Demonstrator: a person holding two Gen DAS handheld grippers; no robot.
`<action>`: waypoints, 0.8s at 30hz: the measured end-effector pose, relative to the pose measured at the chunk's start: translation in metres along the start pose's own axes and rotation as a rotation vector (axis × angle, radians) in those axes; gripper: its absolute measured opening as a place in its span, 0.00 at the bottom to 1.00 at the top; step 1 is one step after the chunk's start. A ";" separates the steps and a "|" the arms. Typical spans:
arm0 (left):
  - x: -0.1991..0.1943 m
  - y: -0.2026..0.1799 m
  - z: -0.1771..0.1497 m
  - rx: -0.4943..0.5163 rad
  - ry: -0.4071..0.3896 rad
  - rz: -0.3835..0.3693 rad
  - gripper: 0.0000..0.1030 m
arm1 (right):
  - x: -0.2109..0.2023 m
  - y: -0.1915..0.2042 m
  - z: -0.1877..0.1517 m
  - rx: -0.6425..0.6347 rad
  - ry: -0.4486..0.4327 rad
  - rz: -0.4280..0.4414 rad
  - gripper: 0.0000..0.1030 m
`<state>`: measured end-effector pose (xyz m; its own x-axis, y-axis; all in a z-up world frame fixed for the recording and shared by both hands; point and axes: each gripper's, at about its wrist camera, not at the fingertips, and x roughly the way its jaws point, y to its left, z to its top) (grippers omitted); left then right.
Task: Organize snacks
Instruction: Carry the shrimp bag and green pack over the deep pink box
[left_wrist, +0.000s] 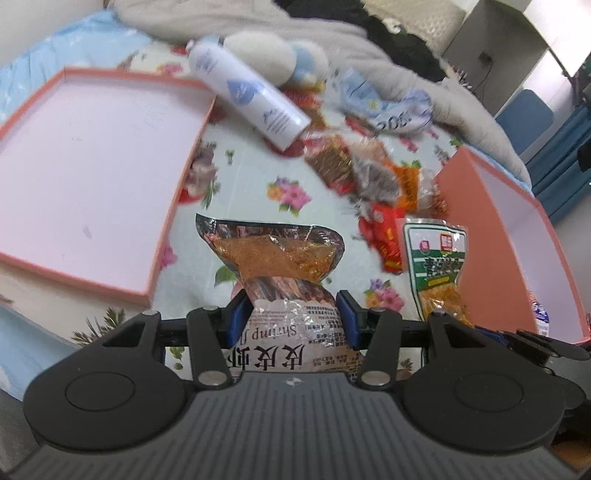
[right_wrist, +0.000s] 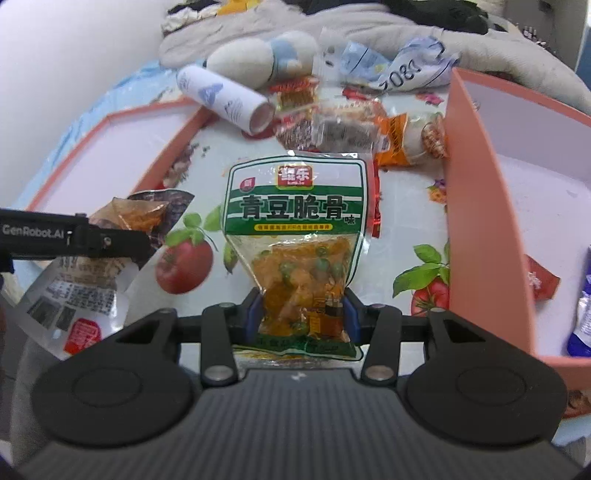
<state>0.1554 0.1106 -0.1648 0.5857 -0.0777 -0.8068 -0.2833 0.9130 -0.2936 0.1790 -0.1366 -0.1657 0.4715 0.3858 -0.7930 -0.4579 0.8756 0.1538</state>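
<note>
Two packets are in your grip, one in each gripper, and both hang clear of the flowered bedsheet (left_wrist: 258, 177). Your left gripper (left_wrist: 293, 317) pinches the shrimp snack packet (left_wrist: 280, 266) across its narrow waist; the packet's long axis runs straight ahead of the jaws, clear window end farthest from you, printed end back toward your wrist. Your right gripper (right_wrist: 301, 314) pinches the green-pea cartilage packet (right_wrist: 299, 221) near its lower end, and again the long axis points directly away, green label at the far end.

What the next placement turns on, as I judge it, is the deep pink box (right_wrist: 491, 206). It sits just right of your right gripper, its near wall rising beside the pea packet, with a few wrapped items already inside (a red one and a blue-and-white one, too blurred to read). Your right hand is clearly the nearer one; your left gripper would have to cross past it. On your left gripper's left lies the shallow pink lid (left_wrist: 92, 177), nothing in it.

Ahead of both grippers, well apart, sits a loose heap of small snacks (left_wrist: 369, 166) beside a white spray bottle (left_wrist: 243, 92) lying on its side.
</note>
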 end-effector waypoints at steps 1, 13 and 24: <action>-0.007 -0.002 0.001 0.003 -0.012 -0.006 0.54 | -0.007 0.001 0.000 0.003 -0.012 -0.001 0.46; -0.082 -0.031 -0.007 0.029 -0.119 -0.072 0.54 | -0.099 0.005 -0.010 0.078 -0.169 -0.032 0.46; -0.132 -0.070 -0.026 0.097 -0.172 -0.153 0.54 | -0.158 -0.001 -0.026 0.130 -0.271 -0.058 0.46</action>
<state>0.0783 0.0462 -0.0513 0.7394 -0.1564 -0.6548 -0.1117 0.9306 -0.3485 0.0857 -0.2055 -0.0558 0.6860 0.3826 -0.6188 -0.3327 0.9214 0.2008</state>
